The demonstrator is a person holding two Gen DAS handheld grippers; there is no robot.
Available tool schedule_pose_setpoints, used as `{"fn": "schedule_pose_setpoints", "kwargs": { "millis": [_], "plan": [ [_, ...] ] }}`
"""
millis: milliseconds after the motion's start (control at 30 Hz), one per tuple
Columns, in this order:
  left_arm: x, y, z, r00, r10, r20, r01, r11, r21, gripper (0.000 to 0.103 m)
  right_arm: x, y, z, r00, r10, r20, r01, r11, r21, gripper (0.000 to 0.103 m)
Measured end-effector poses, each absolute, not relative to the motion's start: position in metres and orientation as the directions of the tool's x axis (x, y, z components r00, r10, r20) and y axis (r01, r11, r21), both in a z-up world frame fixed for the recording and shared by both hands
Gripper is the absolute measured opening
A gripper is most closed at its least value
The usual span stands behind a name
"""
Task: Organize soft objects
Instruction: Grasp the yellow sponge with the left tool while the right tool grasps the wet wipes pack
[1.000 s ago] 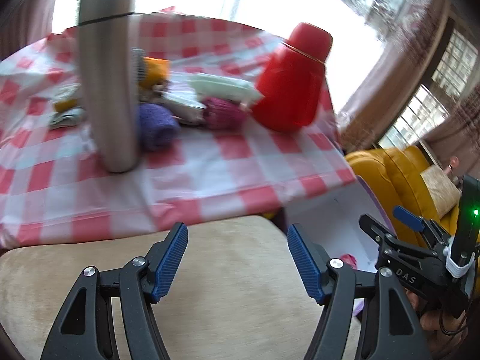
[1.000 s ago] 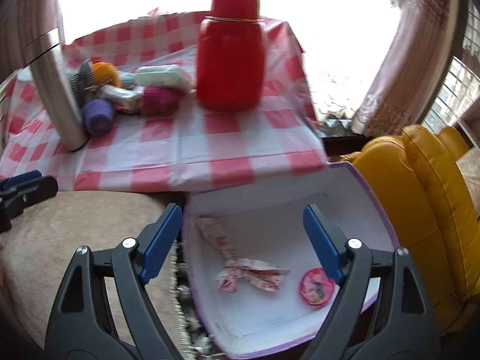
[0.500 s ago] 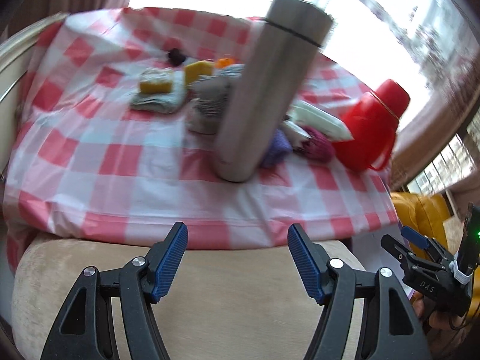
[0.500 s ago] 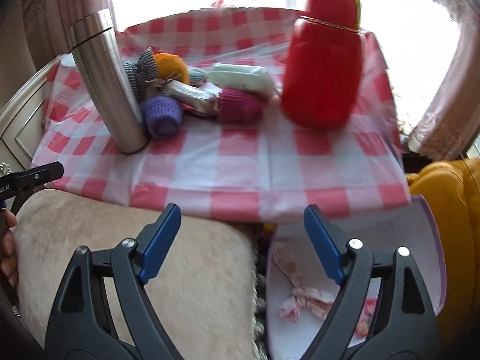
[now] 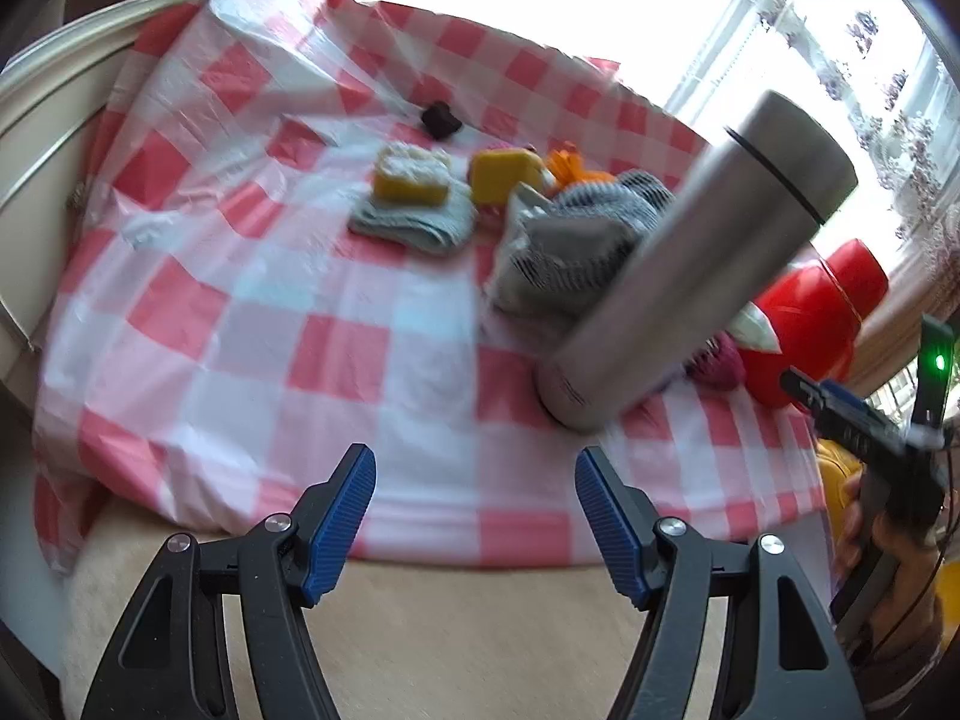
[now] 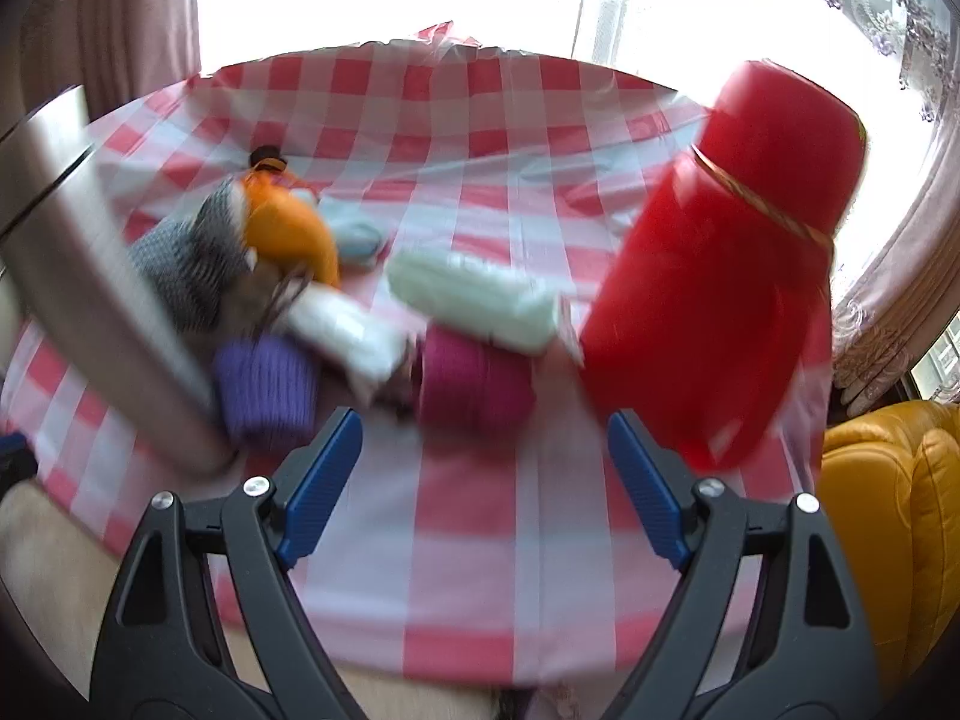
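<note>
Soft things lie in a cluster on the red-checked table. In the right wrist view: a magenta knit roll (image 6: pixel 474 387), a purple knit roll (image 6: pixel 267 387), a pale green packet (image 6: pixel 474 294), a white packet (image 6: pixel 348 330), an orange plush (image 6: pixel 291 234) and grey striped cloth (image 6: pixel 192 255). My right gripper (image 6: pixel 480 465) is open and empty, just short of the magenta roll. In the left wrist view: yellow sponges (image 5: pixel 411 177) on a folded grey cloth (image 5: pixel 414 222), and the grey striped cloth (image 5: pixel 576 240). My left gripper (image 5: pixel 474 507) is open and empty over the table's front edge.
A tall steel flask (image 5: pixel 690 276) stands in the middle of the table, also at the left in the right wrist view (image 6: pixel 90 288). A red jug (image 6: pixel 720 276) stands at the right. A beige cushion (image 5: pixel 480 642) lies below the table edge. A yellow sofa (image 6: pixel 888 510) is at far right.
Both grippers have moved forward and up toward the table. The white box has dropped out of the right view. The left view has swung left, to the sponges.
</note>
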State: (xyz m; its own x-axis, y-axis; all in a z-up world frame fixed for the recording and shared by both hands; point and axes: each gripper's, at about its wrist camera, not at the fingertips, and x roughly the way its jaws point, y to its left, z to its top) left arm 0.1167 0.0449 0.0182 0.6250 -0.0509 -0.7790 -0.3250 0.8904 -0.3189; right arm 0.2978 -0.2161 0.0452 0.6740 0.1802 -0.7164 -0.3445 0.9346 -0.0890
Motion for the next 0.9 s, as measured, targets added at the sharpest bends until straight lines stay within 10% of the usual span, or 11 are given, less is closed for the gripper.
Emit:
{"fn": "schedule_pose_setpoints", "kwargs": {
  "millis": [467,900],
  "plan": [
    [0.149,0.088,0.018,0.64,0.002,-0.768,-0.355,0.888,-0.294,0.07,0.383,-0.154,0.0,0.637,0.011,-0.77,-0.534,0.727,-0.431,0.093],
    [0.29,0.149,0.002,0.614,-0.014,-0.789,-0.352,0.89,-0.29,0.084,0.413,-0.159,-0.019,0.547,0.075,-0.834,-0.574,0.758,-0.309,0.076]
  ]
}}
